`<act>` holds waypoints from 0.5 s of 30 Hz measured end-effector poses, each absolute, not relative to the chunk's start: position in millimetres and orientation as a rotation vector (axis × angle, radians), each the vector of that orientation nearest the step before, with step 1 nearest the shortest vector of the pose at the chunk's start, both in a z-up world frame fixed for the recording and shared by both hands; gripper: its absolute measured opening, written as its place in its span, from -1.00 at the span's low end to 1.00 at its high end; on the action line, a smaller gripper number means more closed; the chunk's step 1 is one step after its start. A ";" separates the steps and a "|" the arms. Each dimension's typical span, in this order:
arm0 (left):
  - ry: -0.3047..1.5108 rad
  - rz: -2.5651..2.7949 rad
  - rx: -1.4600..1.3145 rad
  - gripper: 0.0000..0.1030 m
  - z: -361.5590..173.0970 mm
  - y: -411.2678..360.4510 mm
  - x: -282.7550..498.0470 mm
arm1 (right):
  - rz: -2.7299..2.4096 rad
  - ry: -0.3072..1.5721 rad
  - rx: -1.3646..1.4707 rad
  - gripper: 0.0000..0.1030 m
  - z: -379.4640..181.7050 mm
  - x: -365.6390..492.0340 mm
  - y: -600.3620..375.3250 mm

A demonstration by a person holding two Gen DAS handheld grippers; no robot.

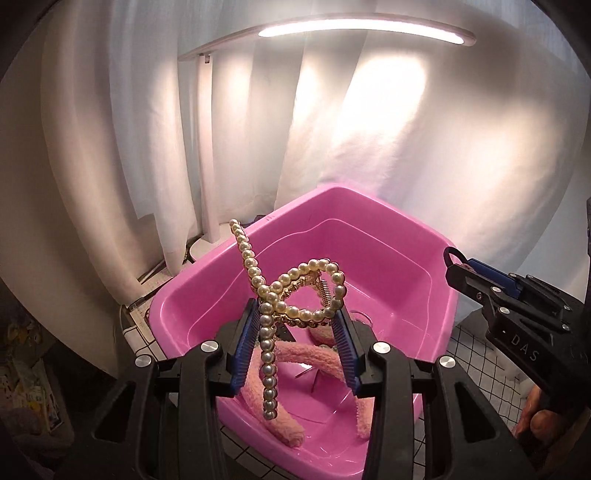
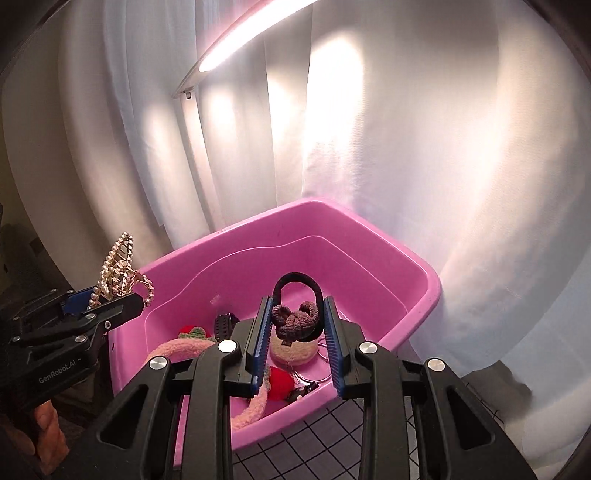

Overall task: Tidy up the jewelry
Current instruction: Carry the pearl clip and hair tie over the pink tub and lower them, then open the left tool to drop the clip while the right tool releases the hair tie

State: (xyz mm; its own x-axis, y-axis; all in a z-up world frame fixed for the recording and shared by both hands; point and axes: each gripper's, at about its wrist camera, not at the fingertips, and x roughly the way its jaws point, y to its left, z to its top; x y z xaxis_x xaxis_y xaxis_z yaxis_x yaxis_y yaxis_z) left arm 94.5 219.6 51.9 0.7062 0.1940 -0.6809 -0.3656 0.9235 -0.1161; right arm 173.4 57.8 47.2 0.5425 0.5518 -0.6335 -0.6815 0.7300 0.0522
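Observation:
My left gripper [image 1: 295,321] is shut on a pearl-and-gold hair claw [image 1: 295,288] shaped like a bow, held above the pink tub [image 1: 388,236]; one pearl strand hangs down between the fingers. In the right wrist view the same pearl clip [image 2: 118,269] shows at the left, over the tub's left rim. My right gripper [image 2: 295,321] is shut on a black hair tie with a brown knitted knot [image 2: 295,317], above the pink tub [image 2: 369,236]. The right gripper [image 1: 465,269] also appears at the right edge of the left wrist view.
Inside the tub lie a fluffy pink headband [image 1: 291,354], a cream fuzzy piece [image 2: 291,350], a red pompom [image 2: 279,384], a black clip [image 2: 225,323] and thin metal rings [image 2: 314,376]. White curtains [image 1: 406,147] and a lit desk lamp [image 1: 362,31] stand behind; a grid-patterned mat [image 2: 314,435] lies under the tub.

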 end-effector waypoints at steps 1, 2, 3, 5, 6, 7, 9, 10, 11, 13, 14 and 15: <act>0.733 0.315 -0.253 -0.23 47.8 224.1 99.5 | 0.737 0.684 -0.216 -0.47 44.5 178.4 64.6; 0.743 0.315 -0.254 -0.23 45.1 227.6 104.5 | 0.736 0.697 -0.221 -0.47 41.6 184.0 70.8; 0.753 0.316 -0.255 -0.23 42.3 230.9 109.2 | 0.731 0.710 -0.228 -0.47 38.1 188.6 75.0; 0.772 0.318 -0.263 -0.23 37.3 236.4 117.5 | 0.722 0.740 -0.240 -0.47 31.2 198.4 84.7; 0.780 0.318 -0.269 -0.23 34.9 239.2 121.5 | 0.716 0.754 -0.243 -0.48 29.2 203.1 88.5; 0.789 0.318 -0.274 -0.23 32.6 241.2 125.0 | 0.711 0.769 -0.248 -0.47 26.4 207.5 91.7; 0.807 0.319 -0.282 -0.23 28.0 244.9 132.3 | 0.701 0.799 -0.256 -0.47 19.9 215.0 94.5; 0.817 0.319 -0.283 -0.23 25.7 246.5 134.6 | 0.696 0.816 -0.262 -0.47 16.8 218.5 96.5; 0.827 0.318 -0.283 -0.23 23.5 247.3 137.4 | 0.691 0.833 -0.265 -0.47 13.7 221.9 98.1; 0.849 0.318 -0.285 -0.23 19.2 249.1 142.6 | 0.676 0.866 -0.270 -0.47 6.1 226.1 101.6; 0.858 0.317 -0.286 -0.23 17.5 250.0 144.4 | 0.667 0.875 -0.270 -0.46 3.9 228.4 101.9; 0.867 0.318 -0.288 -0.21 15.8 250.7 145.9 | 0.662 0.888 -0.268 -0.30 1.9 230.6 102.3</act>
State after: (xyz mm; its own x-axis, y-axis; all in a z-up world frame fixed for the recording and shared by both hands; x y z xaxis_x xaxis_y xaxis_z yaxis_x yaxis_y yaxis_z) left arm 145.9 250.7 15.8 0.6060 0.1556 -0.7801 -0.3860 0.9150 -0.1174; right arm 230.7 102.3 1.9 0.4501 0.4211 -0.7874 -0.6346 0.7713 0.0496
